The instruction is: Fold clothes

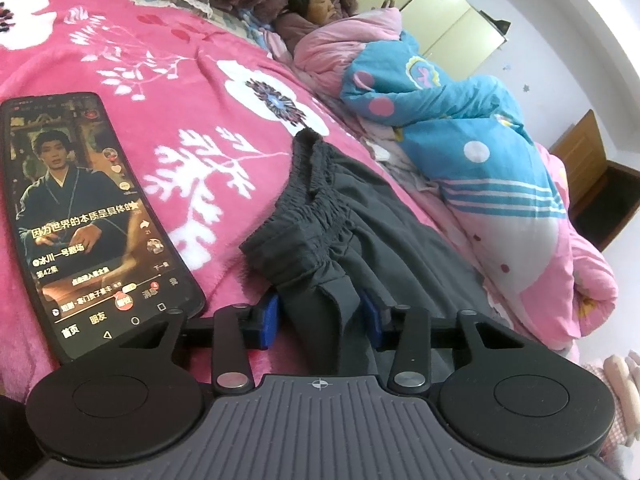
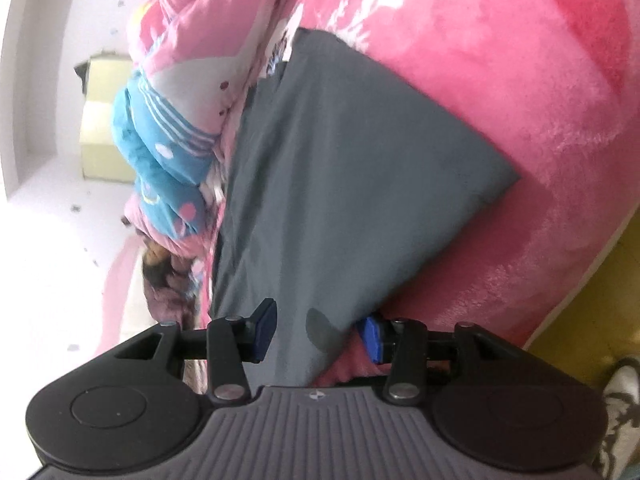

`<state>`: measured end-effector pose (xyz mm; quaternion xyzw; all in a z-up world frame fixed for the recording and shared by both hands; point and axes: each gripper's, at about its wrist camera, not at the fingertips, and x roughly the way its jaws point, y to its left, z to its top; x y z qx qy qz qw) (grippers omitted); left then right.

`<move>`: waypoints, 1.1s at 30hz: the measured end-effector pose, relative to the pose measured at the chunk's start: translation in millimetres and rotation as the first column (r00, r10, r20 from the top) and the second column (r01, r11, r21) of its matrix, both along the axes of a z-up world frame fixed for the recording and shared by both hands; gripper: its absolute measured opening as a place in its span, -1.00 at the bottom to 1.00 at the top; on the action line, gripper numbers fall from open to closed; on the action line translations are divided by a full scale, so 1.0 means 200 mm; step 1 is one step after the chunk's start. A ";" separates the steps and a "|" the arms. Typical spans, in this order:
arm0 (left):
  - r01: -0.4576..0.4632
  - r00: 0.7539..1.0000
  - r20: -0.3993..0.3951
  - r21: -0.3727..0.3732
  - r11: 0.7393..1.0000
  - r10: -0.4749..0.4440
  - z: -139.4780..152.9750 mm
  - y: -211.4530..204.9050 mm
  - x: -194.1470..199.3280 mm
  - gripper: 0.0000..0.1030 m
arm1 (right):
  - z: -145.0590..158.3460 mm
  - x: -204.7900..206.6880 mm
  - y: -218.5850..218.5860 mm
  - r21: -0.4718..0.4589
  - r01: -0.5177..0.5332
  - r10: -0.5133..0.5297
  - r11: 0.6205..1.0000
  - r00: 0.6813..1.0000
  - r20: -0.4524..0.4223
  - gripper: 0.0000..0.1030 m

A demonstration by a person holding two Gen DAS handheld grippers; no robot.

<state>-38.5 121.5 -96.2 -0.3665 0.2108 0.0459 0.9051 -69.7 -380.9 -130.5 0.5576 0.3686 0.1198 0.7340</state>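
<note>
Right in front of you, your left gripper (image 1: 320, 314) has its blue pads spread apart, with a flap of the grey pants (image 1: 344, 216) lying between them. The pads sit on both sides of the cloth but do not squeeze it. Your right gripper (image 2: 316, 332) is spread too, turned sideways, with a corner of the pants between its pads. That way each one looks ready to grab an edge.

The pants lie flat on the pink blanket (image 1: 192, 92), stretchy waist away from you. A phone (image 1: 92, 216) rests beside them. Farther off, a person (image 1: 316, 4) lies under a blue and pink quilt (image 1: 460, 120).
</note>
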 end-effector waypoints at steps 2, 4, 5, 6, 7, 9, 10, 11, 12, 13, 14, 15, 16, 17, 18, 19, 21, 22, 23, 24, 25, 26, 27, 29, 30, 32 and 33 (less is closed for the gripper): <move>-0.004 1.000 -0.001 -0.002 1.000 0.004 0.00 0.00 0.00 -0.30 | 0.00 0.00 0.01 -0.004 0.017 -0.017 1.000 0.999 0.030 -0.07; -0.010 1.000 -0.005 0.005 1.000 0.010 0.00 0.00 0.00 -0.38 | 0.00 0.00 0.00 -0.012 0.037 -0.036 0.999 0.998 0.051 -0.10; -0.013 1.000 -0.008 0.008 1.000 0.013 0.00 0.00 0.00 -0.40 | 0.00 0.00 0.00 -0.017 0.047 -0.046 0.999 0.997 0.061 -0.10; -0.016 1.000 -0.012 0.011 1.000 0.016 0.00 0.00 0.00 -0.45 | 0.01 0.00 -0.01 -0.021 0.057 -0.055 0.998 0.996 0.071 -0.14; -0.019 1.000 -0.015 0.015 1.000 0.020 0.00 0.00 0.00 -0.51 | 0.01 0.01 -0.01 -0.031 0.057 -0.055 0.998 0.996 0.075 -0.16; -0.025 0.999 -0.021 0.027 0.999 0.026 0.00 0.00 0.01 -0.58 | 0.02 0.03 -0.01 -0.052 0.057 -0.052 0.997 0.995 0.083 -0.25; -0.030 0.999 -0.024 0.033 0.999 0.031 0.00 -0.01 0.01 -0.63 | 0.02 0.04 -0.01 -0.063 0.057 -0.051 0.996 0.995 0.087 -0.39; -0.034 0.999 -0.027 0.040 0.999 0.035 0.00 -0.01 0.01 -0.67 | 0.03 0.05 -0.01 -0.074 0.057 -0.050 0.996 0.995 0.091 -0.46; -0.037 0.999 -0.029 0.047 0.998 0.038 0.01 -0.01 0.01 -0.72 | 0.03 0.05 -0.01 -0.084 0.056 -0.048 0.995 0.994 0.095 -0.64; -0.040 0.999 -0.030 0.054 0.998 0.042 0.01 -0.01 0.01 -0.76 | 0.03 0.06 -0.02 -0.095 0.056 -0.047 0.994 0.994 0.099 -0.84; -0.044 0.998 -0.031 0.061 0.997 0.046 0.01 -0.02 0.01 -0.78 | 0.04 0.07 -0.02 -0.106 0.056 -0.045 0.993 0.994 0.103 -0.91; -0.048 0.998 -0.031 0.067 0.997 0.050 0.02 -0.02 0.01 -0.80 | 0.04 0.08 -0.02 -0.116 0.056 -0.044 0.992 0.993 0.107 -0.94; -0.052 0.998 -0.030 0.071 0.996 0.054 0.03 -0.02 0.01 -0.83 | 0.05 0.09 -0.02 -0.127 0.056 -0.042 0.990 0.993 0.111 -0.96; -0.056 0.998 -0.029 0.075 0.996 0.058 0.04 -0.02 0.00 -0.84 | 0.07 0.09 -0.01 -0.149 0.051 -0.032 0.988 0.992 0.125 -0.97; -0.060 0.998 -0.027 0.079 0.995 0.062 0.04 -0.02 0.00 -0.86 | 0.10 0.10 -0.01 -0.172 0.045 -0.021 0.984 0.990 0.139 -0.97; -0.064 0.997 -0.027 0.080 0.995 0.066 0.05 -0.02 0.00 -0.87 | 0.13 0.10 0.00 -0.193 0.039 -0.008 0.981 0.988 0.156 -0.97; -0.073 0.997 -0.026 0.075 0.995 0.075 0.08 -0.02 0.01 -0.88 | 0.20 0.13 0.01 -0.228 0.031 0.013 0.973 0.982 0.190 -0.98; -0.076 0.997 -0.023 0.069 0.995 0.078 0.10 -0.02 0.01 -0.88 | 0.24 0.14 0.02 -0.242 0.031 0.021 0.970 0.978 0.208 -0.98; -0.077 0.997 -0.019 0.063 0.995 0.078 0.12 -0.02 0.02 -0.88 | 0.28 0.16 0.03 -0.257 0.030 0.029 0.966 0.974 0.226 -0.98; -0.078 0.997 -0.013 0.056 0.995 0.079 0.14 -0.02 0.03 -0.88 | 0.31 0.17 0.03 -0.271 0.030 0.038 0.962 0.969 0.244 -0.98; -0.080 0.997 -0.004 0.051 0.995 0.080 0.16 -0.02 0.04 -0.88 | 0.35 0.19 0.04 -0.286 0.031 0.047 0.958 0.964 0.261 -0.98; -0.081 0.997 0.005 0.047 0.996 0.081 0.18 -0.02 0.05 -0.88 | 0.40 0.22 0.05 -0.299 0.032 0.055 0.954 0.959 0.279 -0.98; -0.084 0.996 0.013 0.042 0.996 0.083 0.20 -0.02 0.06 -0.88 | 0.45 0.25 0.06 -0.312 0.033 0.064 0.949 0.953 0.296 -0.98; -0.092 0.995 0.027 0.025 0.995 0.091 0.24 -0.02 0.11 -0.88 | 0.54 0.31 0.08 -0.338 0.036 0.082 0.940 0.940 0.330 -0.98; -0.097 0.995 0.033 0.015 0.995 0.096 0.26 -0.02 0.13 -0.88 | 0.59 0.35 0.09 -0.353 0.038 0.093 0.935 0.933 0.347 -0.98; -0.108 0.993 0.038 -0.006 0.994 0.108 0.29 -0.01 0.20 -0.89 | 0.67 0.43 0.12 -0.384 0.041 0.118 0.923 0.917 0.381 -0.98; -0.114 0.993 0.039 -0.019 0.993 0.115 0.30 -0.01 0.24 -0.88 | 0.71 0.49 0.14 -0.398 0.041 0.130 0.917 0.910 0.394 -0.98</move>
